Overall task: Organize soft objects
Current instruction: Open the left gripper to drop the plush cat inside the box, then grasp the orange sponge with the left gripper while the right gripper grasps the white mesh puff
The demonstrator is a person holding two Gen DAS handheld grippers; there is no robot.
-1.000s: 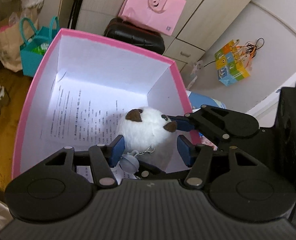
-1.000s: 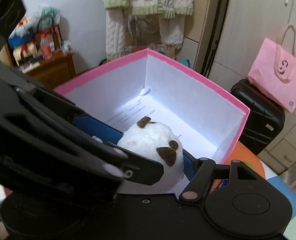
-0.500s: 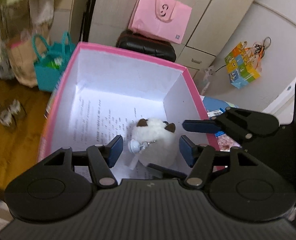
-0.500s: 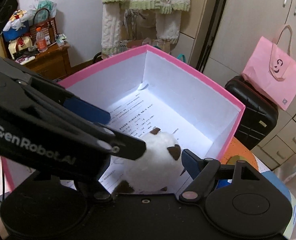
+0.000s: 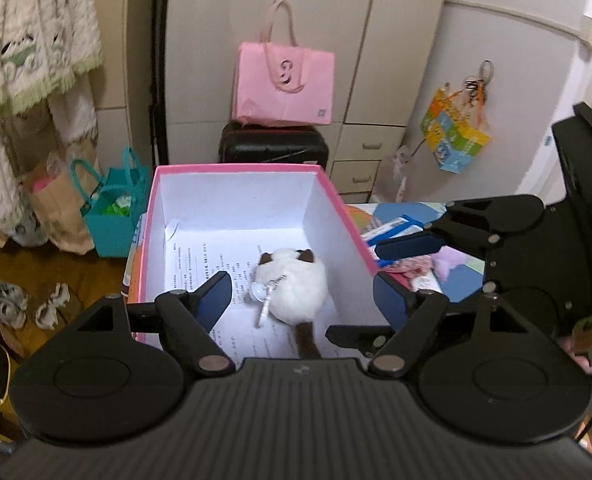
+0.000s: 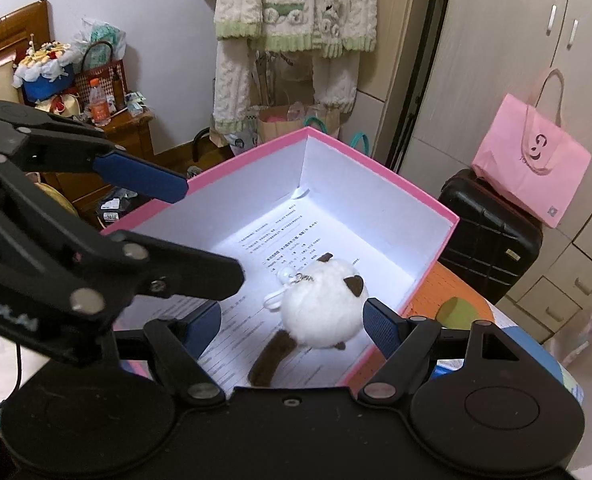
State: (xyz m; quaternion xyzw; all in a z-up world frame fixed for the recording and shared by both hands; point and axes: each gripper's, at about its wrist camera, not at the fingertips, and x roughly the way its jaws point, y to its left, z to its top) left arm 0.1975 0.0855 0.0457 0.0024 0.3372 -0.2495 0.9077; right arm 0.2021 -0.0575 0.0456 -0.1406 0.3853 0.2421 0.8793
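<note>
soft indoor light, bright glare inside box (image 6: 375, 200), fisheye-bent edges, slight blur

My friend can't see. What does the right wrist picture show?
A fluffy white plush keychain with brown ears and tail lies on printed paper inside an open pink box. The right tool hangs open above it, holding nothing. The left tool, jaws opening, reaches in from the left.

Pink box (image 6: 423, 196) open-topped, walls hemming plush toy (image 6: 323, 308), printed paper (image 6: 280, 240) bare beyond

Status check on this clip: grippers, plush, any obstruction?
Left gripper jaws opening, empty; right gripper open, empty. White plush lying in pink box, on printed sheet. Nothing obstructing.
</note>
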